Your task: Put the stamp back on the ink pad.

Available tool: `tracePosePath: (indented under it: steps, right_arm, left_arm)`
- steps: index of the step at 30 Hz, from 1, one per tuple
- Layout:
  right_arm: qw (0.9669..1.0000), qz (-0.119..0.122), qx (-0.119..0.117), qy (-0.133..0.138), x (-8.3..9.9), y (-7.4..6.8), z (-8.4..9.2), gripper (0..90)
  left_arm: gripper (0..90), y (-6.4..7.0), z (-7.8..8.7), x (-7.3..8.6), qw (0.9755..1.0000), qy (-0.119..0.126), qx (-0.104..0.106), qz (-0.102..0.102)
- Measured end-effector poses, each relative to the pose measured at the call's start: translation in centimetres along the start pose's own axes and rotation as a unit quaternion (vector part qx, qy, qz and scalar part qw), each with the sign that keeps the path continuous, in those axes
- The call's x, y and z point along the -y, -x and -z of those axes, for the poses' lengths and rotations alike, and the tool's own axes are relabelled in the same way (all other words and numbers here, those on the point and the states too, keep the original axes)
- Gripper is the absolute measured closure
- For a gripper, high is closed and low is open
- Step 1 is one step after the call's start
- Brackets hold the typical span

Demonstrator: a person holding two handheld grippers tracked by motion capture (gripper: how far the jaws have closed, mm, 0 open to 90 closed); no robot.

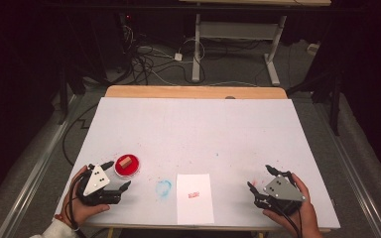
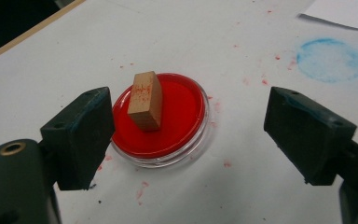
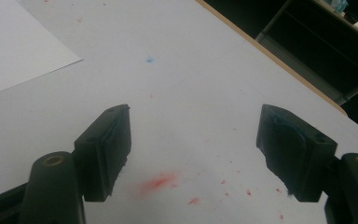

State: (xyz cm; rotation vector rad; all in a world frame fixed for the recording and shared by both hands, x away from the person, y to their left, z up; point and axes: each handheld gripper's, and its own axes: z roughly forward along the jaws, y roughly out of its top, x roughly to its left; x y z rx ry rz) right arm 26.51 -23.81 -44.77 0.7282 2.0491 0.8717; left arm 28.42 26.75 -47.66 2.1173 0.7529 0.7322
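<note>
My left gripper (image 1: 115, 174) hovers low over the white worktop (image 1: 193, 134) with its jaws spread wide, holding nothing. Just ahead of them stands the small wooden block stamp (image 2: 145, 100), tilted, resting in the round clear dish of red ink (image 2: 179, 135); its top face is speckled red. My right gripper (image 1: 263, 179) sits well apart at the other side, jaws also spread and empty. Between them lies a white sheet of paper (image 1: 194, 206) bearing a small red stamped mark (image 1: 193, 195).
</note>
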Motion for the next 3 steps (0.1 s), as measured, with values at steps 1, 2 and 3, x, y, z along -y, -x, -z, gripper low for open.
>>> tracePosePath:
  steps: [1,2,3]
  right_arm:
    - [1.0000,-0.001,0.000,0.000,0.00,0.01,-0.01,26.7]
    - [1.0000,-0.001,0.000,0.000,0.00,0.02,-0.01,26.7]
    - [1.0000,-0.001,0.000,0.000,0.00,0.06,-0.02,26.7]
  left_arm:
    - [15.8,-0.03,0.02,-0.02,1.0000,0.001,0.000,0.000]
    - [15.8,-0.04,0.07,-0.06,1.0000,0.002,-0.002,0.000]
    - [15.8,-0.05,0.09,-0.09,1.0000,0.004,-0.003,0.001]
